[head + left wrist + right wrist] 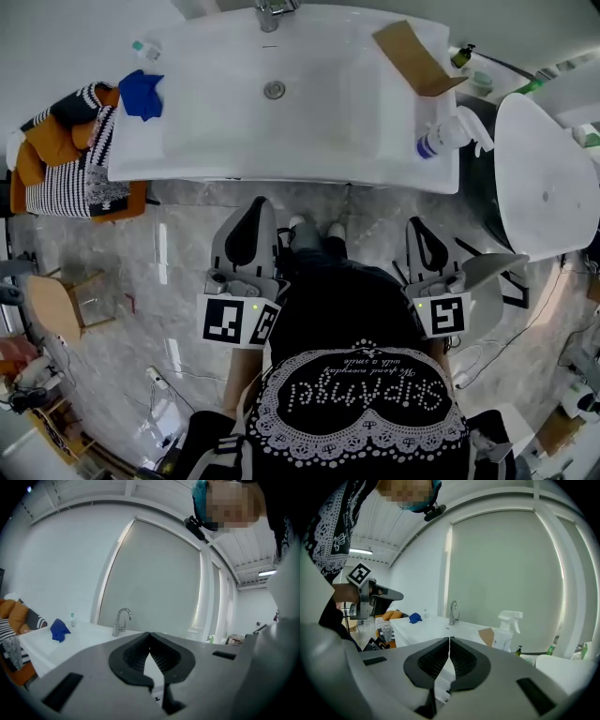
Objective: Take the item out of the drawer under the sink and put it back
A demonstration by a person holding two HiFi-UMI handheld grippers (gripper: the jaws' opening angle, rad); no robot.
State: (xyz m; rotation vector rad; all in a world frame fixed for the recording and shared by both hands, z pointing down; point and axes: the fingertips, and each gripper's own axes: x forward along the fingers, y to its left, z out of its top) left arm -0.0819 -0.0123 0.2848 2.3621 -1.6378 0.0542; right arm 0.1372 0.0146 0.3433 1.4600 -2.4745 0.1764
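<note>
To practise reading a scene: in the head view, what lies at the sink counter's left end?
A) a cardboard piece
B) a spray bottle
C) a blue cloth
C: the blue cloth lies there; the spray bottle and cardboard piece are at the right end.

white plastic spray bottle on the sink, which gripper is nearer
Right. The right gripper sits below the white spray bottle in the head view; the left gripper is farther off, down and to its left.

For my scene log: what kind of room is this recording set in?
Most likely a bathroom or washroom: a wide white sink with a chrome faucet, and a spray bottle standing on its counter edge.
</note>
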